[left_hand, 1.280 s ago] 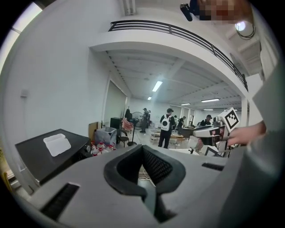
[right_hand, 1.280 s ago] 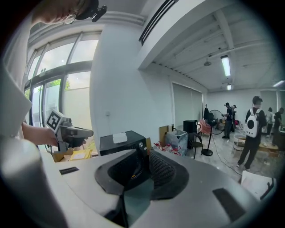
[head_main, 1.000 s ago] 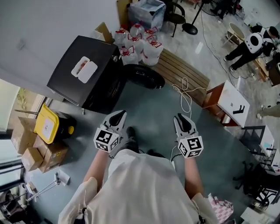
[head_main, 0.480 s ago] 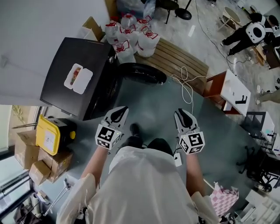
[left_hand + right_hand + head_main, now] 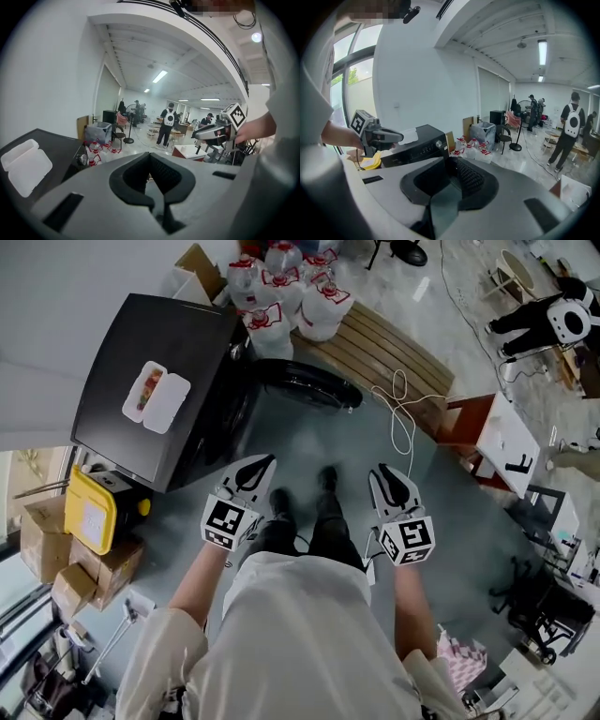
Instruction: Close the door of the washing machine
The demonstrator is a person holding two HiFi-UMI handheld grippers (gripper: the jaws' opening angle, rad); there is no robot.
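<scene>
The black washing machine [image 5: 159,371] stands at upper left of the head view, with a white lidded box [image 5: 155,395] on its top. Its round dark door [image 5: 309,390] hangs swung open to the machine's right, over the floor. My left gripper [image 5: 269,458] is held above the floor just short of the machine's front; its tips meet and nothing is between them. My right gripper [image 5: 378,468] hovers level with it, further right, also shut and empty. The right gripper view shows the machine's control panel [image 5: 419,147] and the left gripper [image 5: 377,136] beside it.
Water jugs [image 5: 291,287] cluster behind the door, next to a wooden slatted bench [image 5: 384,348]. A white cable [image 5: 403,418] lies on the floor. A yellow box [image 5: 89,517] and cardboard boxes [image 5: 80,582] sit left; a white-topped table [image 5: 502,451] stands right. People stand far off.
The person has stepped toward the machine, feet now showing between the grippers. Both grippers moved forward and a little lower together, still side by side and unchanged in state.
</scene>
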